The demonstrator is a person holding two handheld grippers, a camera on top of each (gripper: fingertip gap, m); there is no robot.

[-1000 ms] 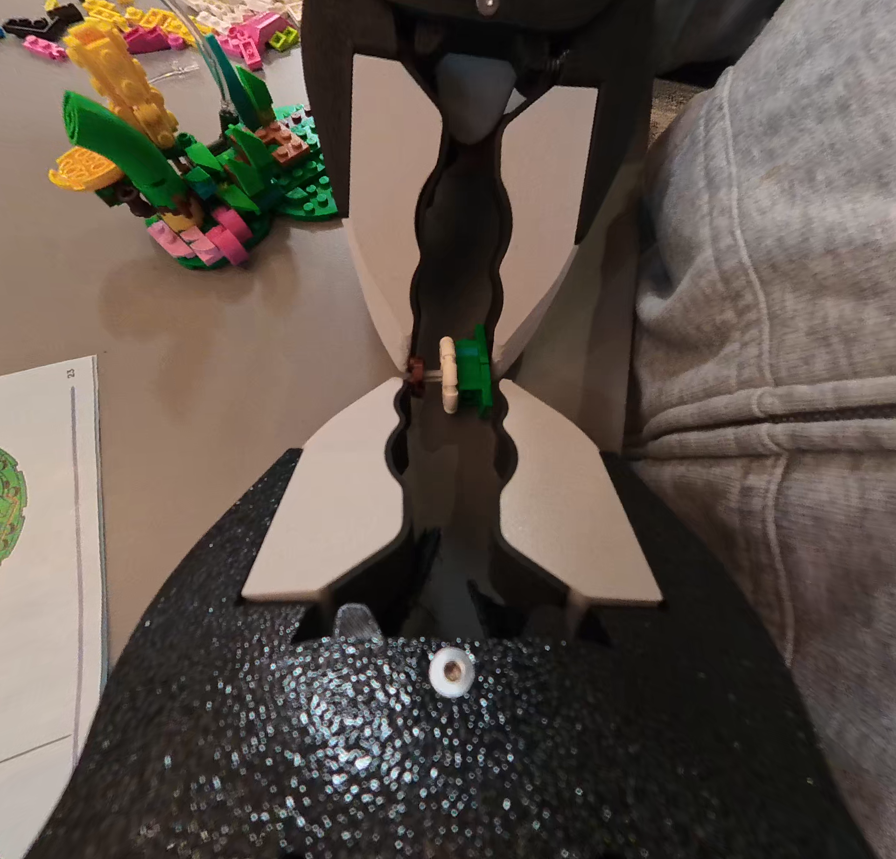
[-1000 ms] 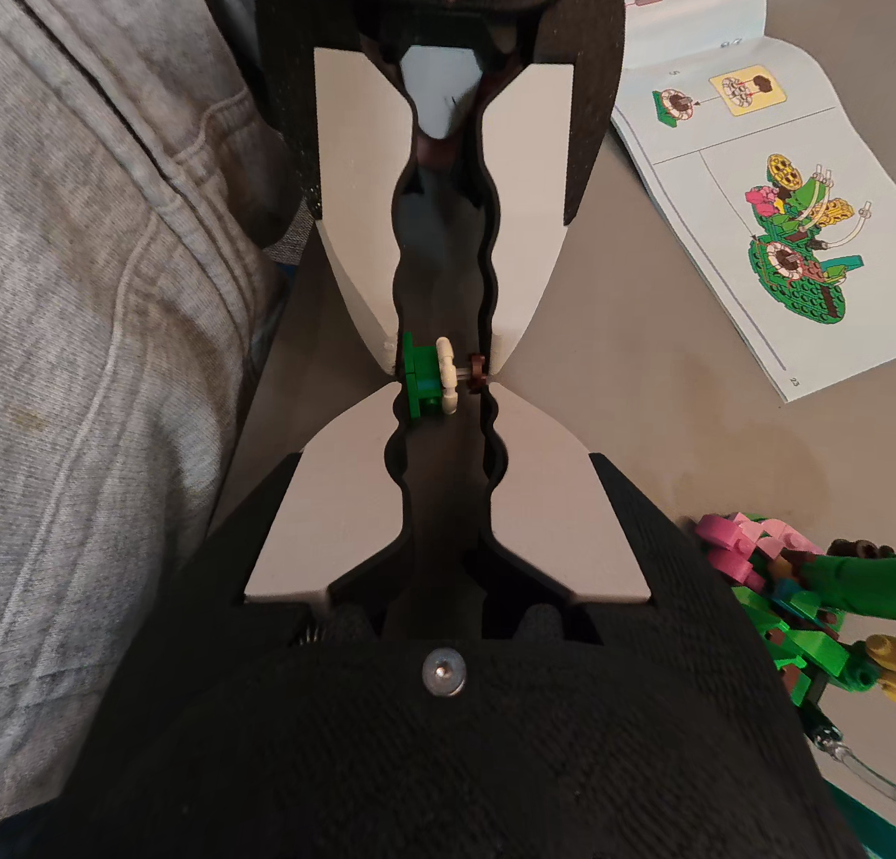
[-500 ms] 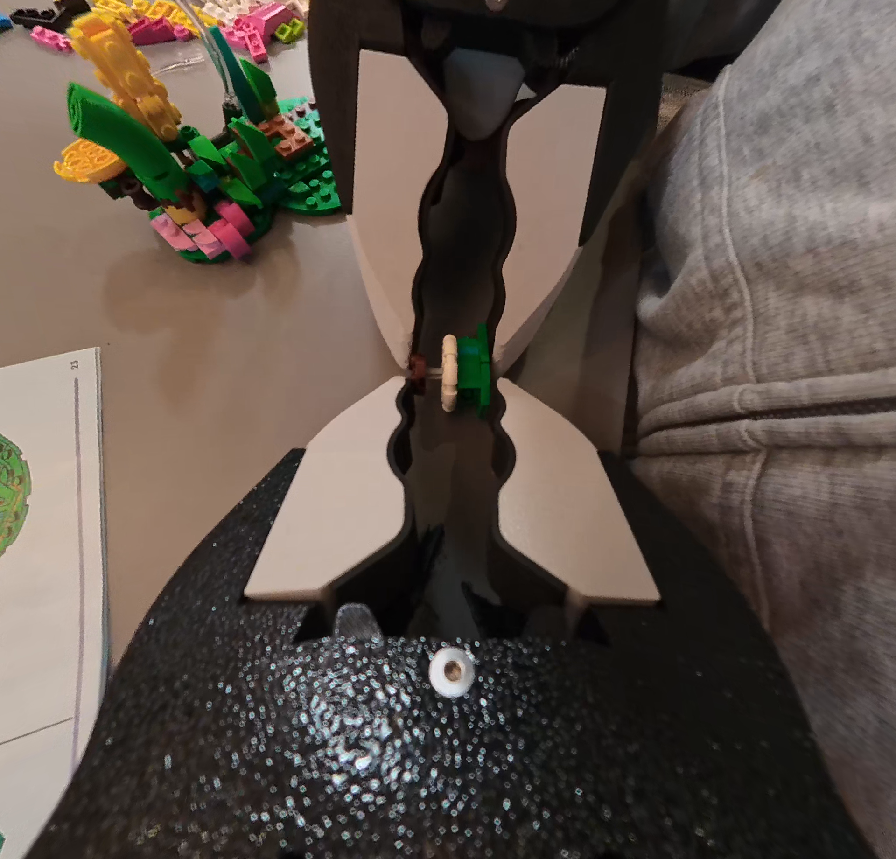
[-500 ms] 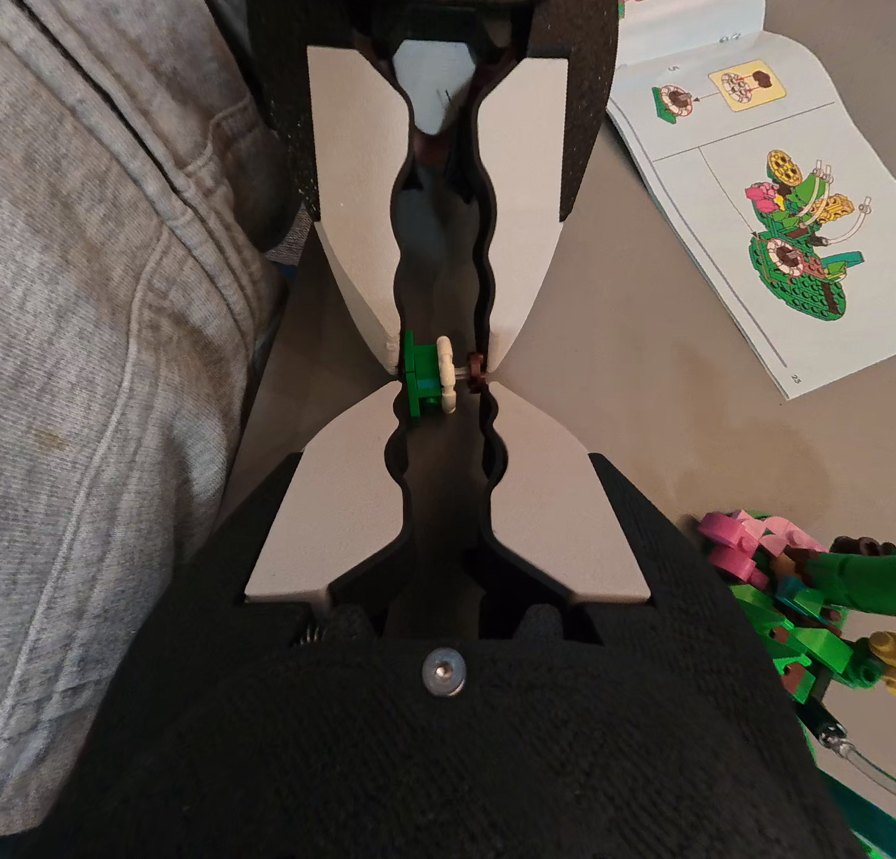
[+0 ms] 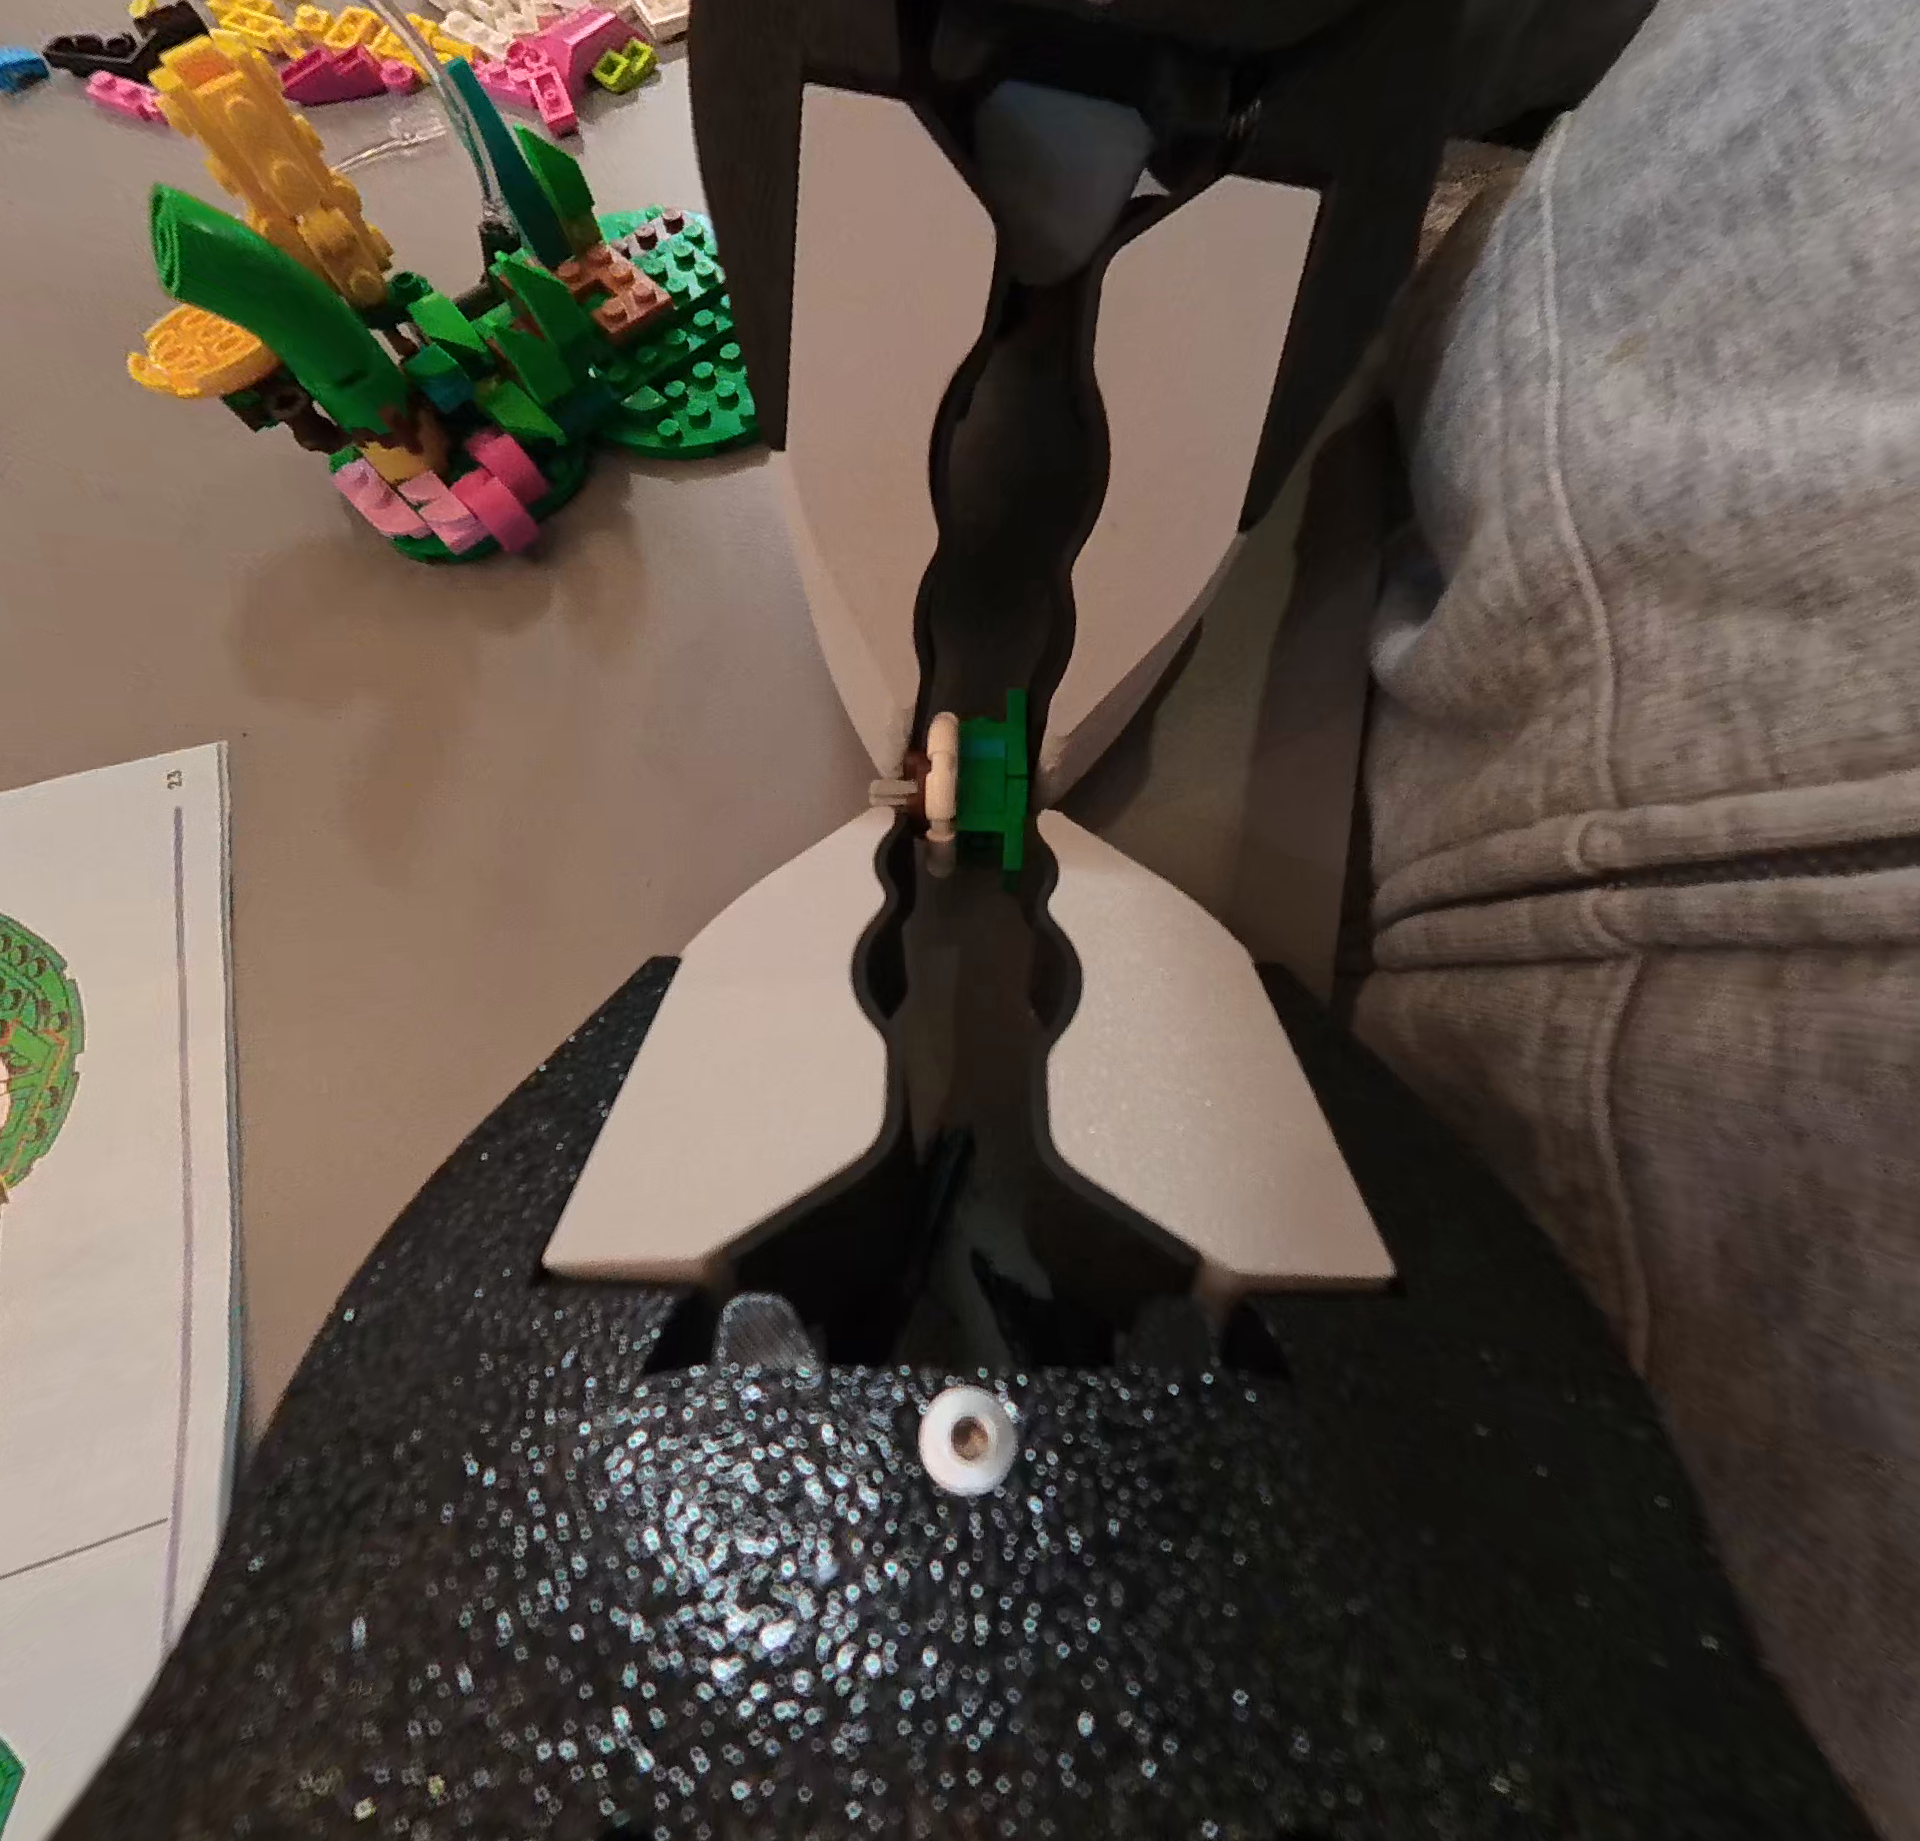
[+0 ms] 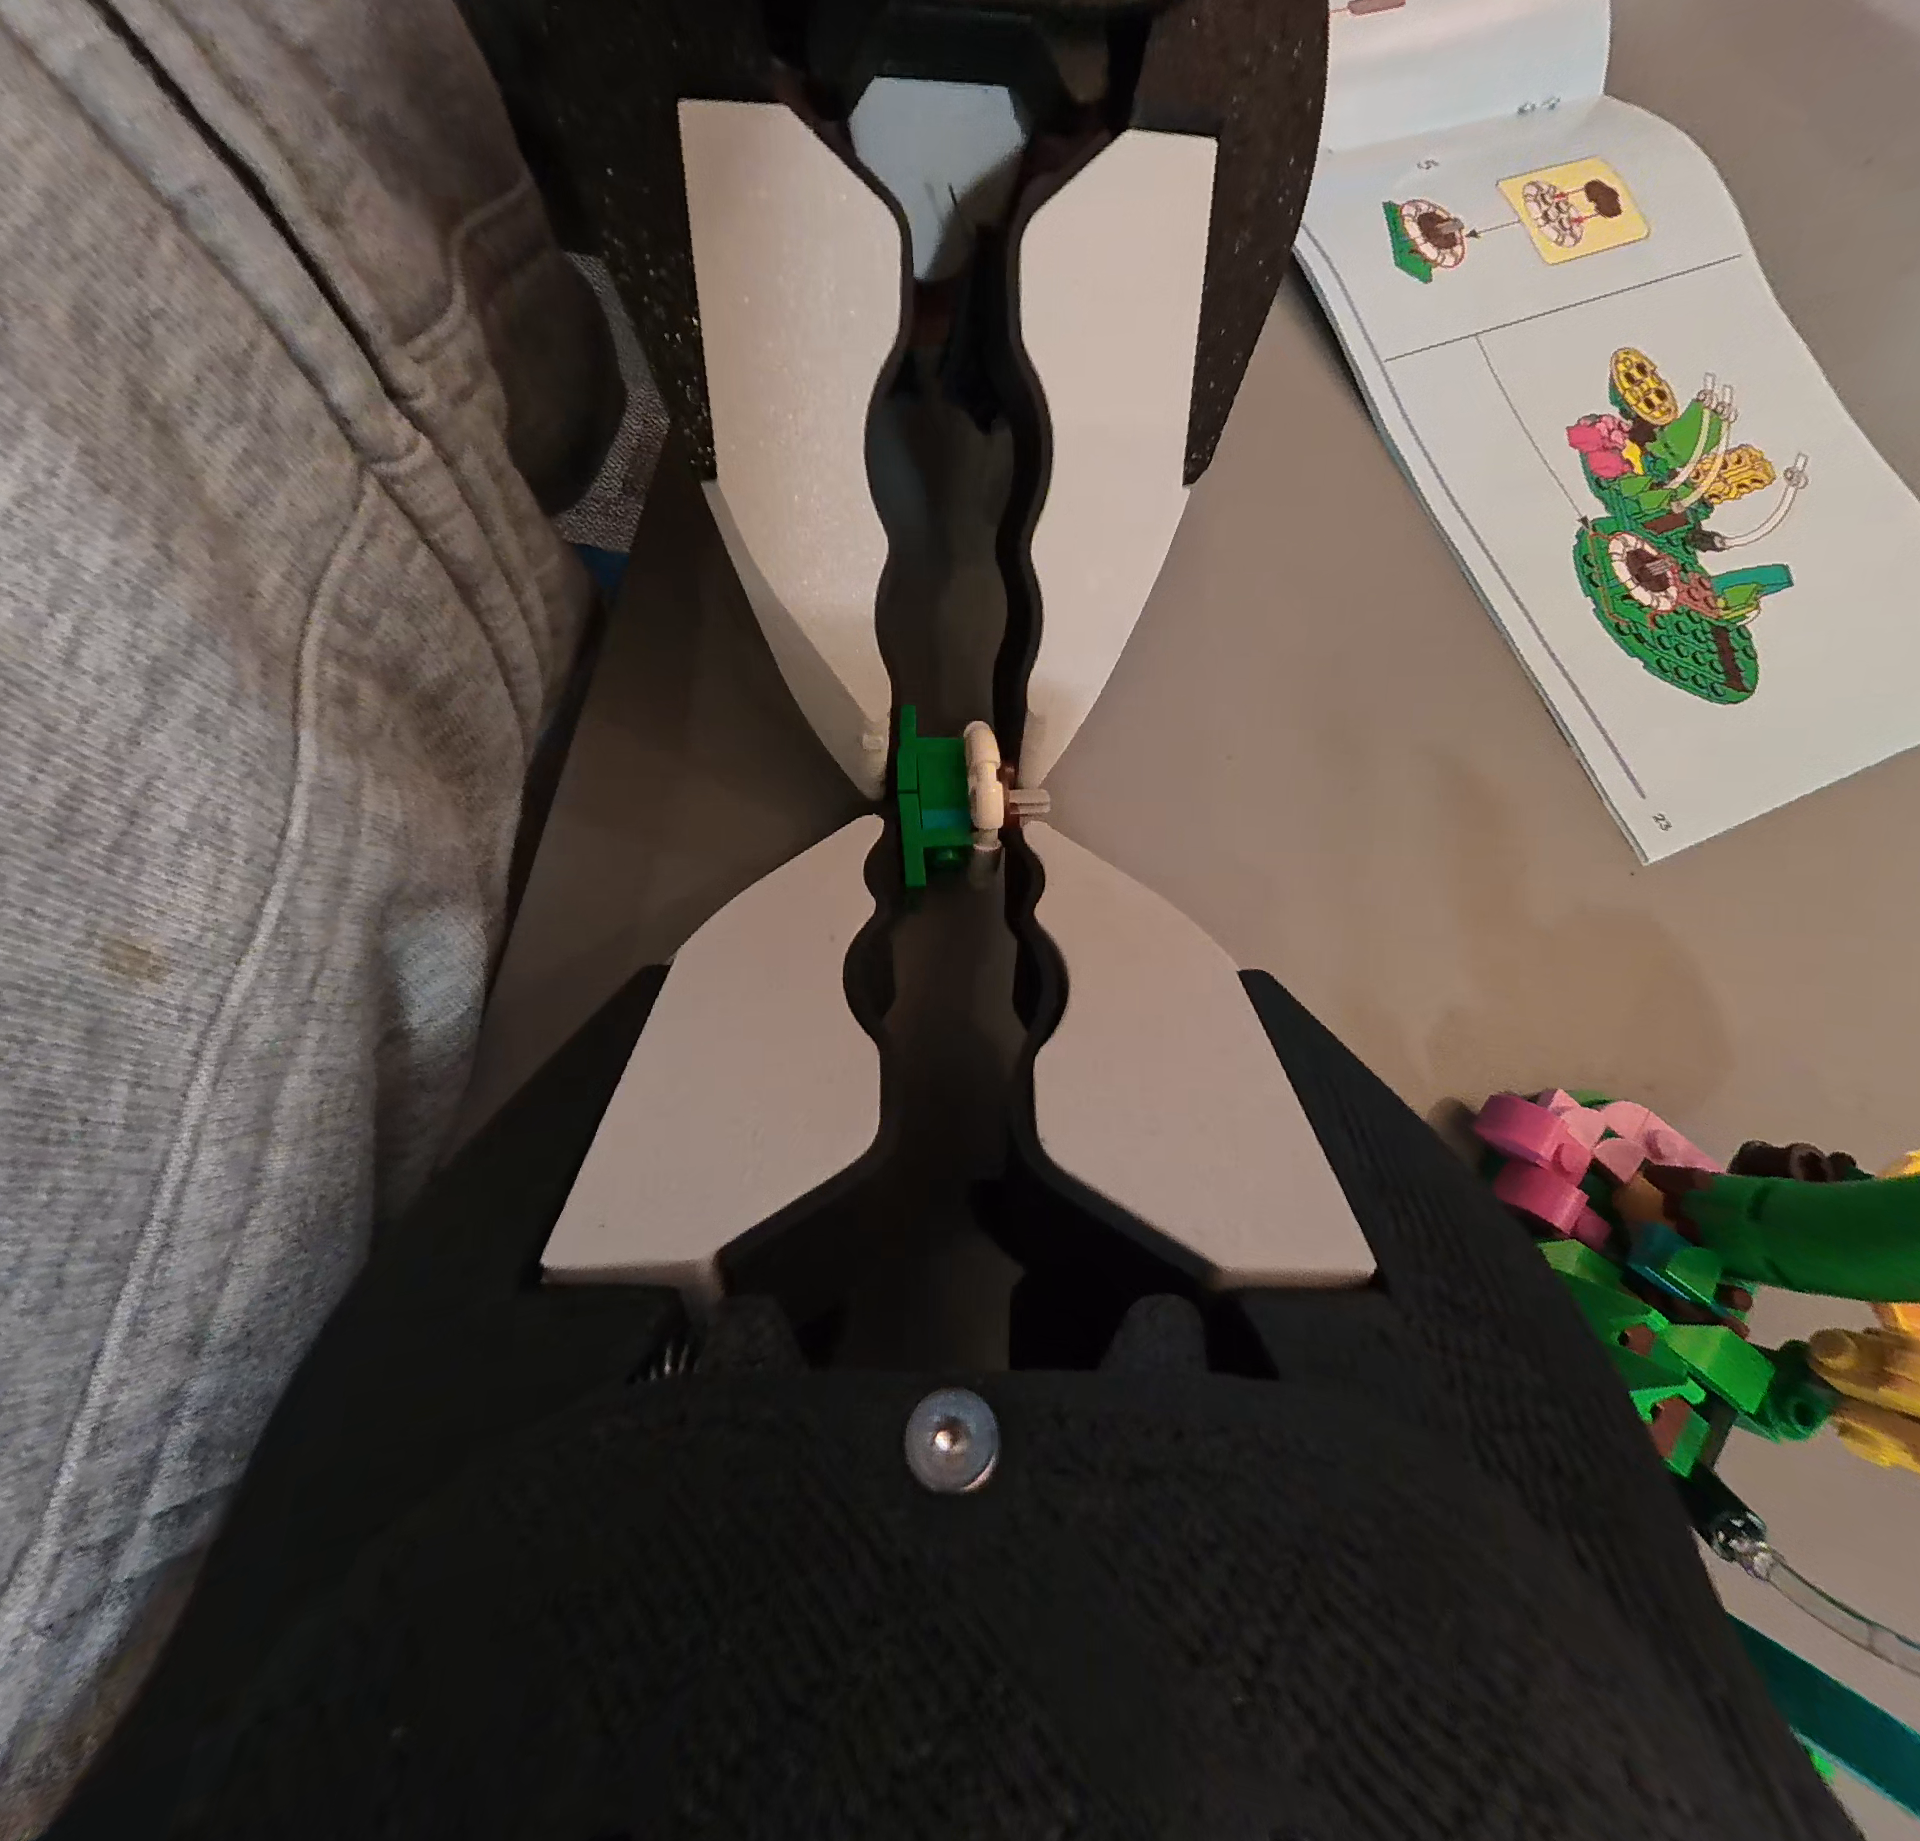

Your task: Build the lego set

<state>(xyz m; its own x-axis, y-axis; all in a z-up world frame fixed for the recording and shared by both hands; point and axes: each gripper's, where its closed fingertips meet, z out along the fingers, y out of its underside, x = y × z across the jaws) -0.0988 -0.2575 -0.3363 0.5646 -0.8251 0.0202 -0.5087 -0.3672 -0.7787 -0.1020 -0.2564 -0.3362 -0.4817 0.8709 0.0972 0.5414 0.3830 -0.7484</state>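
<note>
While the left wrist view alone shows the loose brick pile [image 5: 436, 15] at the far edge of the desk [image 5: 468, 711], the right wrist view alone shows the open pages of the instruction booklet [image 6: 1621, 461]. Both tongs, left [image 5: 961, 804] and right [image 6: 961, 804], meet tip to tip, pinching one small brick assembly [image 5: 982, 789] between them: green plate, cream flower, brown stud, its long axis crosswise, peg end toward the flower model [image 5: 416, 357].
</note>
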